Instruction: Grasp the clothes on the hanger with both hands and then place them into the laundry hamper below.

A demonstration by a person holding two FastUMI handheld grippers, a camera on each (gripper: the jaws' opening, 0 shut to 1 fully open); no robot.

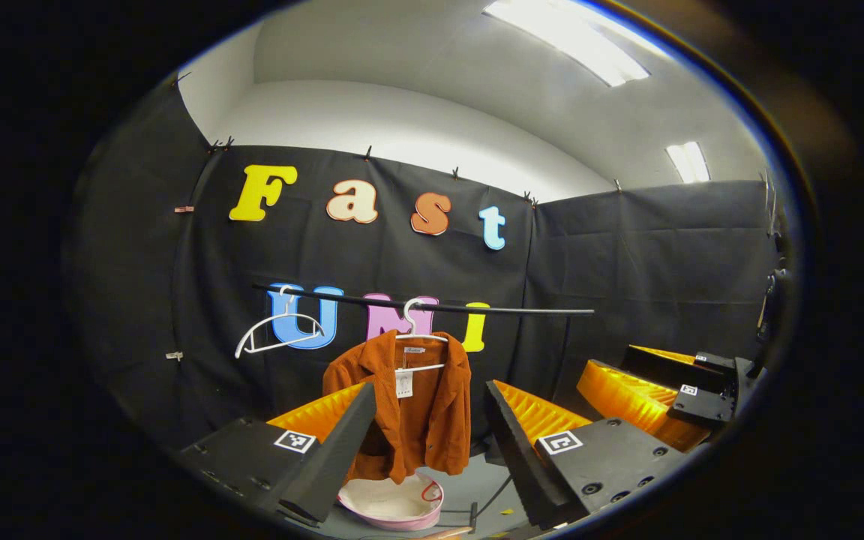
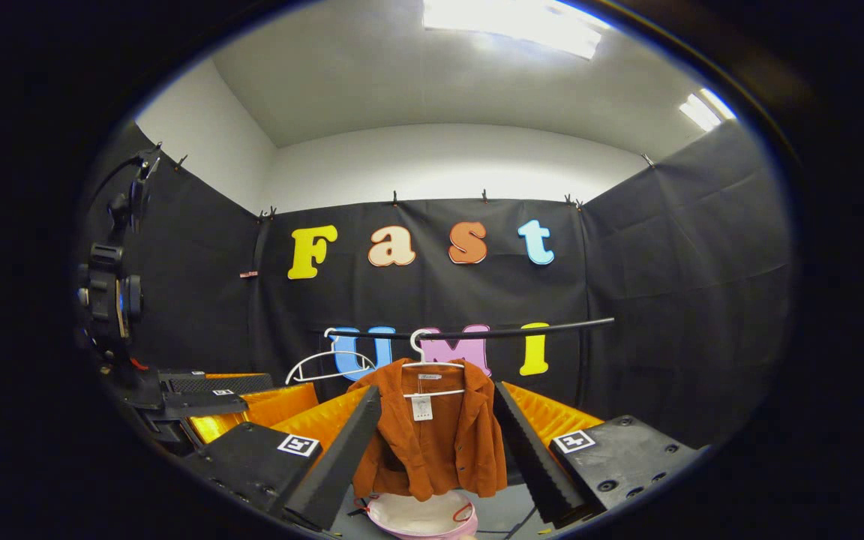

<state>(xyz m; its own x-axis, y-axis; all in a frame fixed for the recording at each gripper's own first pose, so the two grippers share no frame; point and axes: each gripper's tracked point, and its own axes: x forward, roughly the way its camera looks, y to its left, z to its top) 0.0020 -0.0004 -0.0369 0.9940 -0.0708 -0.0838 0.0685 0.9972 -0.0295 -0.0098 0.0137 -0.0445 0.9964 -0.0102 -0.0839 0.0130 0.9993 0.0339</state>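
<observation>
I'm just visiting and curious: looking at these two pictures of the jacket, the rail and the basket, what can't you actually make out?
- Laundry hamper: its bottom is cut off by the picture edge in both views; the jacket hem covers its far rim.
- White tag on the orange jacket: too small to read.
- Jacket sleeves: partly hidden behind the left gripper fingers; likewise behind the right gripper.
- Rail supports: lost against the dark wall.

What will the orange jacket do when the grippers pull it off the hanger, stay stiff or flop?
Probably flop: the orange jacket hangs in soft folds from its white hanger. It looks thick and ribbed, so likely grippy, not slippery. It should crumple easily into the hamper below.
</observation>
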